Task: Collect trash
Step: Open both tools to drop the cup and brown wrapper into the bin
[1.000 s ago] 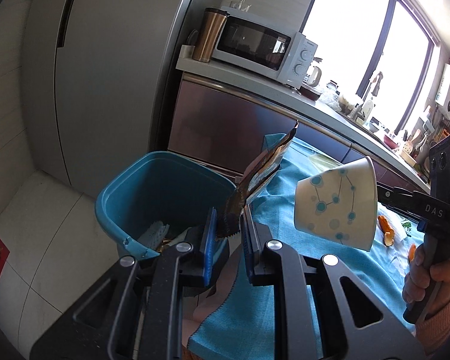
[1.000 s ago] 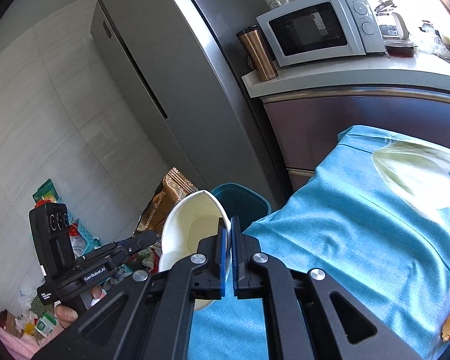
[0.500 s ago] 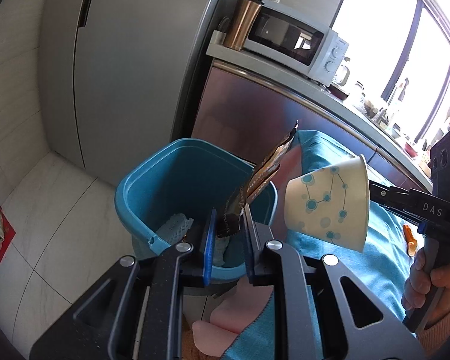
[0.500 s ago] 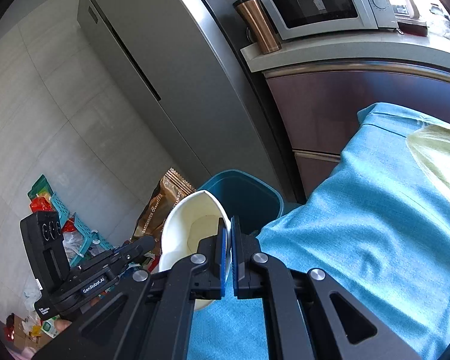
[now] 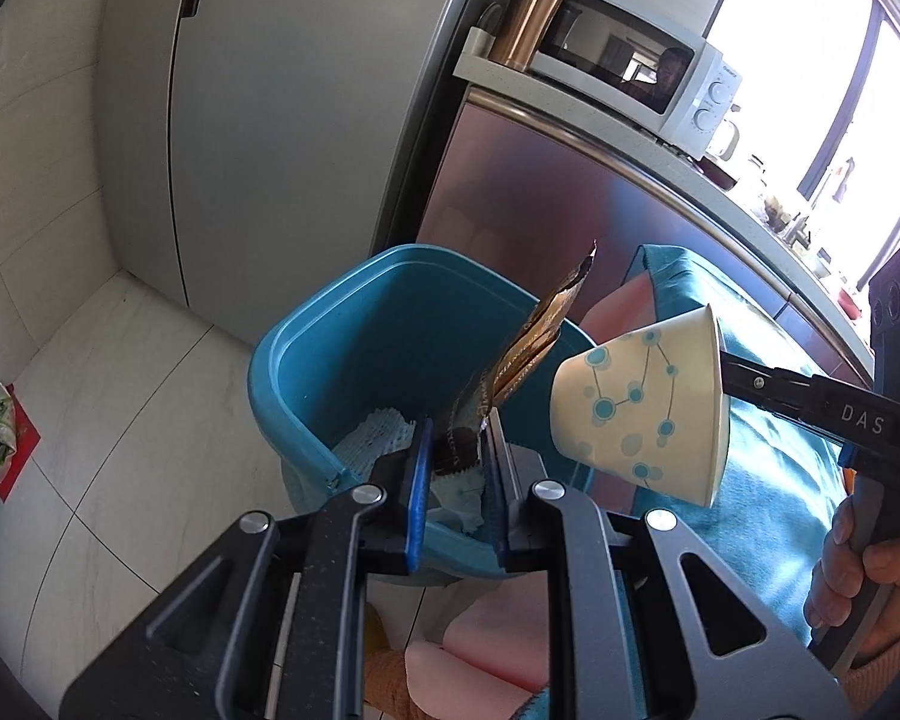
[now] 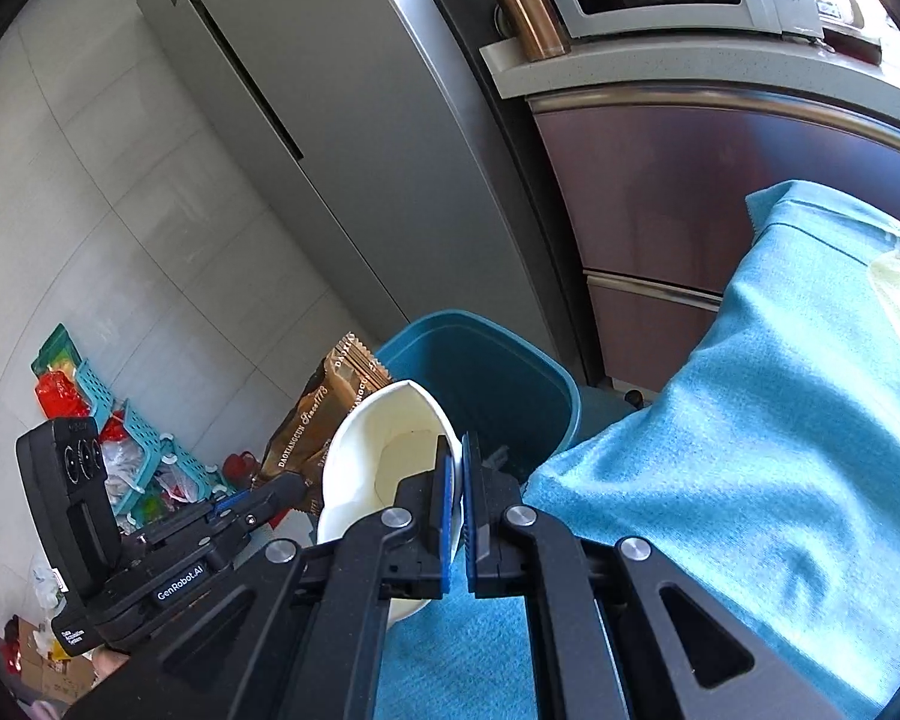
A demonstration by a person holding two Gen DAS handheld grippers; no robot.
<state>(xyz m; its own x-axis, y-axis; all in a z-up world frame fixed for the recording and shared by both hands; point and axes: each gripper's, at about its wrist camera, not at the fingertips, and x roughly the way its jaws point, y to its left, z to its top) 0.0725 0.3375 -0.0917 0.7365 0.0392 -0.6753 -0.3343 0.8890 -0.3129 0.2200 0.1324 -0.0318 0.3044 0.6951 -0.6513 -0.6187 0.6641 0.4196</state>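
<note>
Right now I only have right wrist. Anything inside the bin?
Observer: Yes. The left wrist view shows white foam netting lying in the teal bin.
Operator: Where is the wrapper gripped?
Observer: The left gripper is shut on the lower end of the brown wrapper, which stands up across the bin's opening in that view.
Operator: Cup attitude?
Observer: The paper cup, pinched at its rim by the right gripper, is tipped on its side, base pointing toward the bin.
</note>
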